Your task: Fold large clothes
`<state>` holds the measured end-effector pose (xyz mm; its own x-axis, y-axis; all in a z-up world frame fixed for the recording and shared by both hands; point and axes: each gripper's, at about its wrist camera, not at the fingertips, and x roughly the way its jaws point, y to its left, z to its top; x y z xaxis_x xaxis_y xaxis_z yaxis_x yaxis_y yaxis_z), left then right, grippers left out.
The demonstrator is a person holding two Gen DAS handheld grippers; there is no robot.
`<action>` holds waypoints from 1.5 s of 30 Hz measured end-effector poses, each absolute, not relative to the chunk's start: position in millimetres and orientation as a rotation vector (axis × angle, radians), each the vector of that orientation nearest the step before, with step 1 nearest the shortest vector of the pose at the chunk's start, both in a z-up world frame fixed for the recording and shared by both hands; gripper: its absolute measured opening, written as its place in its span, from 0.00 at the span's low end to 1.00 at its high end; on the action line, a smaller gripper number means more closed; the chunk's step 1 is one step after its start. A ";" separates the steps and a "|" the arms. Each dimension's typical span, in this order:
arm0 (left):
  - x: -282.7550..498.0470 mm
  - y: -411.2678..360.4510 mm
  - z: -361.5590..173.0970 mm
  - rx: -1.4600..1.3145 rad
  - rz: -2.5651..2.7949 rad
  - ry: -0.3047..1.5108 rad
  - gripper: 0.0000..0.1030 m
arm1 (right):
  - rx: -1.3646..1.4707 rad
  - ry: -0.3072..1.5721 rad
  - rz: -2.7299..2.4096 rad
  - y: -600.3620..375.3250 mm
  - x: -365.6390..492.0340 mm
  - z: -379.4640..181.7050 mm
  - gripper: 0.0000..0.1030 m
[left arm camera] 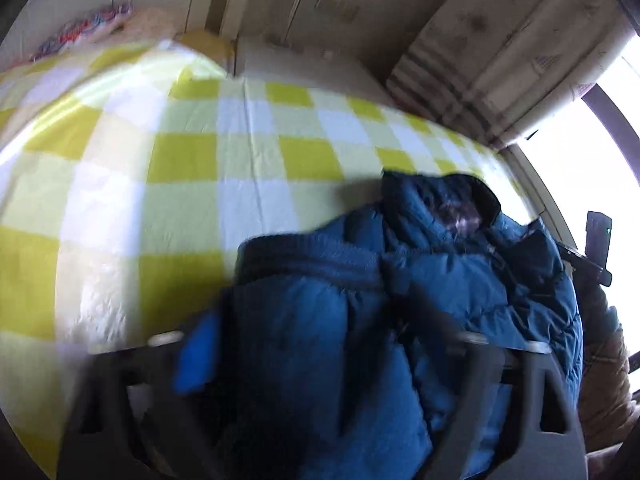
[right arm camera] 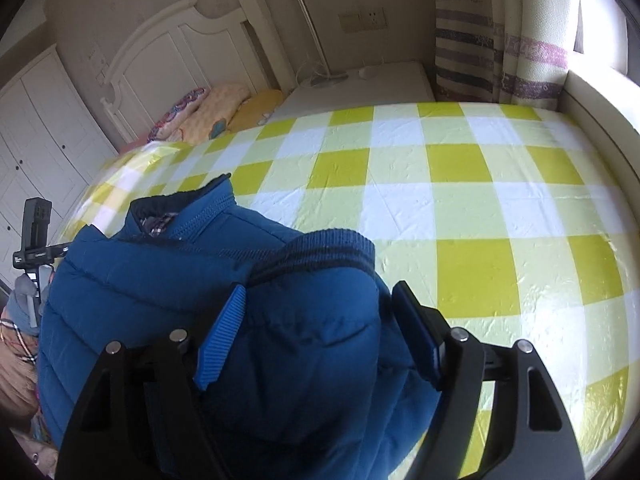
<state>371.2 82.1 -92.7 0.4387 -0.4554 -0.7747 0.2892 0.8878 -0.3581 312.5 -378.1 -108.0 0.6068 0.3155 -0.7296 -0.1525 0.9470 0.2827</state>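
A blue puffer jacket (right arm camera: 168,280) lies bunched on a bed with a yellow and white checked cover (right arm camera: 460,200). Its collar with plaid lining points to the far left in the right wrist view. My right gripper (right arm camera: 320,312) has a sleeve with a ribbed cuff (right arm camera: 320,248) between its blue pads (right arm camera: 224,332), which press on the fabric. In the blurred left wrist view the jacket (left arm camera: 460,280) fills the lower middle. My left gripper (left arm camera: 316,344) has the other sleeve and its cuff (left arm camera: 312,256) between its fingers.
Pillows (right arm camera: 224,112) and a white headboard (right arm camera: 180,48) are at the far end. A white nightstand (right arm camera: 360,88) and striped curtains (right arm camera: 500,40) stand beyond the bed. A camera on a stand (right arm camera: 36,232) and the person's body are at the left.
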 end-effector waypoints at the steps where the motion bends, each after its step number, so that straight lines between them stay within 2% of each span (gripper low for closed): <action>1: 365.4 82.0 -87.9 -0.163 -0.434 0.969 0.34 | 0.166 0.855 0.272 -374.0 307.9 -103.6 0.41; 2: 357.2 82.8 -82.5 -0.149 -0.411 0.937 0.23 | 0.129 0.827 0.260 -368.4 302.2 -97.5 0.31; 3: 344.6 84.4 -73.7 -0.131 -0.390 0.893 0.21 | 0.089 0.774 0.257 -361.7 288.4 -83.5 0.18; 5: 319.2 93.3 -50.4 -0.155 -0.392 0.817 0.19 | 0.061 0.682 0.253 -355.7 262.0 -49.8 0.17; 8: 300.5 111.5 -6.0 -0.229 -0.422 0.735 0.19 | 0.046 0.612 0.271 -354.1 248.5 -3.3 0.17; 11: 326.2 117.4 19.8 -0.247 -0.394 0.735 0.19 | 0.025 0.584 0.269 -349.2 278.8 28.0 0.17; 14: 381.7 110.6 -6.2 -0.242 -0.320 0.813 0.20 | 0.055 0.698 0.198 -350.7 344.8 -8.0 0.17; 17: 425.3 87.5 -79.2 -0.142 -0.234 0.987 0.20 | 0.091 0.942 0.141 -351.9 392.0 -96.8 0.19; 18: 427.8 82.2 -103.1 -0.143 -0.243 1.043 0.22 | 0.121 0.968 0.157 -352.3 392.8 -114.2 0.21; 21: 416.9 89.2 -95.8 -0.154 -0.235 0.993 0.22 | 0.215 0.907 0.163 -368.5 380.0 -113.9 0.23; 23: 412.4 93.8 -90.3 -0.151 -0.224 0.973 0.24 | 0.199 0.881 0.155 -371.9 376.9 -106.3 0.37; 24: 410.1 95.5 -86.6 -0.156 -0.216 0.957 0.25 | 0.192 0.874 0.152 -372.9 375.3 -102.5 0.40; 25: 405.6 98.8 -79.4 -0.164 -0.193 0.925 0.30 | 0.192 0.865 0.136 -374.0 372.8 -94.7 0.50; 26: 400.2 102.5 -72.3 -0.162 -0.159 0.893 0.41 | 0.201 0.855 0.122 -374.9 369.6 -87.5 0.58; 27: 388.8 104.8 -59.4 -0.147 -0.090 0.835 0.49 | 0.218 0.822 0.112 -375.5 360.7 -72.9 0.61; 29: 363.7 102.4 -35.8 -0.123 0.003 0.710 0.90 | 0.193 0.766 0.110 -370.4 344.3 -53.8 0.66; 30: 348.8 99.8 -24.9 -0.118 0.027 0.643 0.94 | 0.152 0.736 0.107 -359.5 335.2 -40.7 0.67; 32: 324.8 81.2 -1.3 -0.093 -0.027 0.579 0.94 | 0.083 0.709 0.160 -336.6 319.8 -23.0 0.70; 35: 310.8 40.2 8.4 -0.053 -0.155 0.637 0.95 | 0.031 0.718 0.235 -298.6 306.8 -14.4 0.75; 40: 274.9 -13.9 -14.2 0.020 -0.276 0.737 0.95 | -0.096 0.761 0.327 -227.5 265.9 -26.2 0.77; 45: 227.8 2.0 -32.7 -0.006 -0.268 0.748 0.96 | -0.124 0.721 0.350 -222.4 195.6 -33.2 0.77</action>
<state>227.8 2.0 -32.7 0.7008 -0.2428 -0.6708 0.2383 0.9660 -0.1006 195.6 -222.4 -33.2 0.6959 0.2706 -0.6652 -0.3550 0.9348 0.0088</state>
